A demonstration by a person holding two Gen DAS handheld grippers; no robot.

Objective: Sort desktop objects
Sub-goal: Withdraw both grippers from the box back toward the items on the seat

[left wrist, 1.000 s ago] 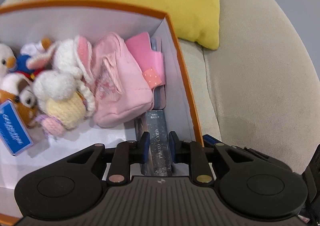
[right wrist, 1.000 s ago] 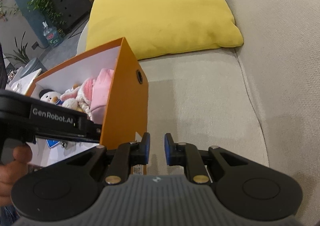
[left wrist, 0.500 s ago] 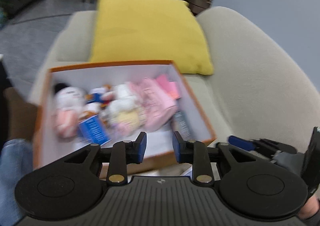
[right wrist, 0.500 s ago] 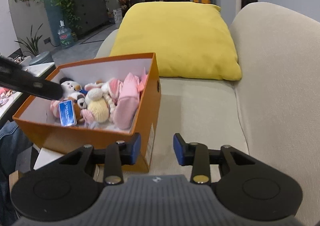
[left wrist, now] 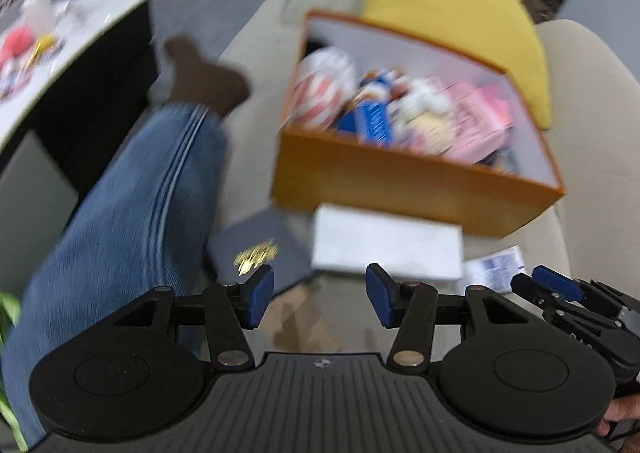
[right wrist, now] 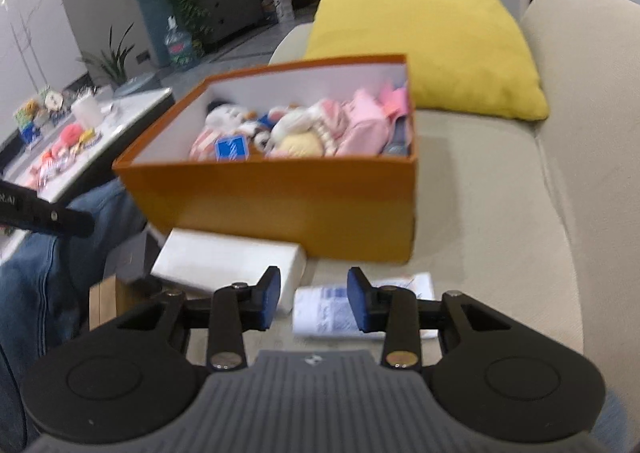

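Note:
An orange box (left wrist: pixel 400 181) (right wrist: pixel 280 205) sits on the beige sofa, filled with plush toys (right wrist: pixel 296 133), a pink pouch (right wrist: pixel 366 125) and a blue card (right wrist: pixel 230 147). A white box (left wrist: pixel 384 249) (right wrist: pixel 224 261), a grey booklet with a gold emblem (left wrist: pixel 256 249) and a printed paper slip (right wrist: pixel 344 309) lie in front of it. My left gripper (left wrist: pixel 319 299) hovers above the white box and booklet, jaws opening, nothing between them. My right gripper (right wrist: pixel 313 299) stands open and empty over the slip; it also shows at the left wrist view's right edge (left wrist: pixel 560 295).
A yellow cushion (right wrist: pixel 424 49) leans on the sofa back behind the box. A person's leg in blue jeans (left wrist: pixel 120 221) lies left of the box. A low table (right wrist: pixel 80 133) with several small toys stands further left.
Both grippers pulled back from the orange box and widened. The left one let go of a dark card into the box's right end and swung left, bringing the leg and table into view.

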